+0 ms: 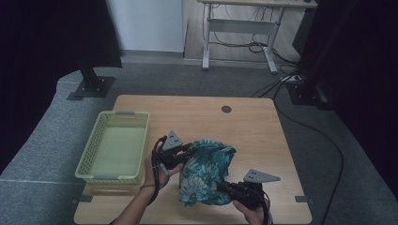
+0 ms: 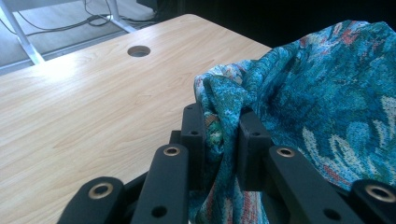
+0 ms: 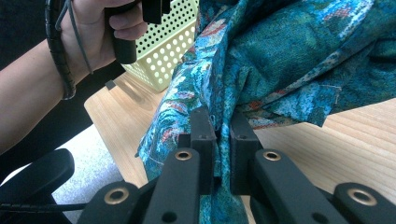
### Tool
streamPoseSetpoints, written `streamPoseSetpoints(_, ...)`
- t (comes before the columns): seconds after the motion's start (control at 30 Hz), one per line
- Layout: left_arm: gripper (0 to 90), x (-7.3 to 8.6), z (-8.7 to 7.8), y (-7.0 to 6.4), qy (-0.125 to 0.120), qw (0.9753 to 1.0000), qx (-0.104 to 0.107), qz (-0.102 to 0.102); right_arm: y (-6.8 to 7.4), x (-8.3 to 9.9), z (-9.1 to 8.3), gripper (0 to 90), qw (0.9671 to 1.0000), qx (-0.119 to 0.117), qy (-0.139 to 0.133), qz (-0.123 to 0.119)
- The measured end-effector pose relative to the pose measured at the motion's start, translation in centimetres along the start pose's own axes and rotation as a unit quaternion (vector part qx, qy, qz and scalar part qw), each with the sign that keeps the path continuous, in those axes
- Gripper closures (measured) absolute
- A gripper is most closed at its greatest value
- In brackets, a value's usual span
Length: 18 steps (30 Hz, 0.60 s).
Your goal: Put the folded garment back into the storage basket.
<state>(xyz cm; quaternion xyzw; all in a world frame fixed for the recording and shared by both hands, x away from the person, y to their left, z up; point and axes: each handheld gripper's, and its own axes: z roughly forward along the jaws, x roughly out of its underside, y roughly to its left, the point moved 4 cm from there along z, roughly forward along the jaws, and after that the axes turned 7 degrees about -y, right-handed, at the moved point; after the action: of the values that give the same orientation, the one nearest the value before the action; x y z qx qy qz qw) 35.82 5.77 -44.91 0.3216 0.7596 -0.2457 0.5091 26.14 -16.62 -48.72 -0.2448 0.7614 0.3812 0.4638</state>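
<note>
Wooden table (image 1: pixel 197 117), broad and mostly bare, with a round cable hole (image 1: pixel 226 109) near the far edge. At its left side, a pale green perforated basket (image 1: pixel 114 146), empty, probably the spot meant for the cloth once gathered. Just right of the basket, near the front middle, a teal floral cloth (image 1: pixel 206 171), bunched and lifted partly off the wood, strung between both tools. Left tongs (image 2: pixel 220 126) clamped on a fold at the cloth's upper left edge, beside the basket. Right tongs (image 3: pixel 219 128) clamped on a lower hem near the front right corner. Gripped at two spread points, likely to keep the fabric taut enough to fold or carry over without dragging. Left hand (image 3: pixel 100 32) wrapped round its handle.
</note>
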Motion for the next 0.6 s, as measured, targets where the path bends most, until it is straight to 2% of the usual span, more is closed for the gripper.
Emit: streamPoseSetpoints(0.6,76.1,0.0,-1.9,1.2,0.0,0.9999,-0.013,0.001,1.0,-1.0,2.0,82.5,0.9998,-0.018,0.003,-0.006)
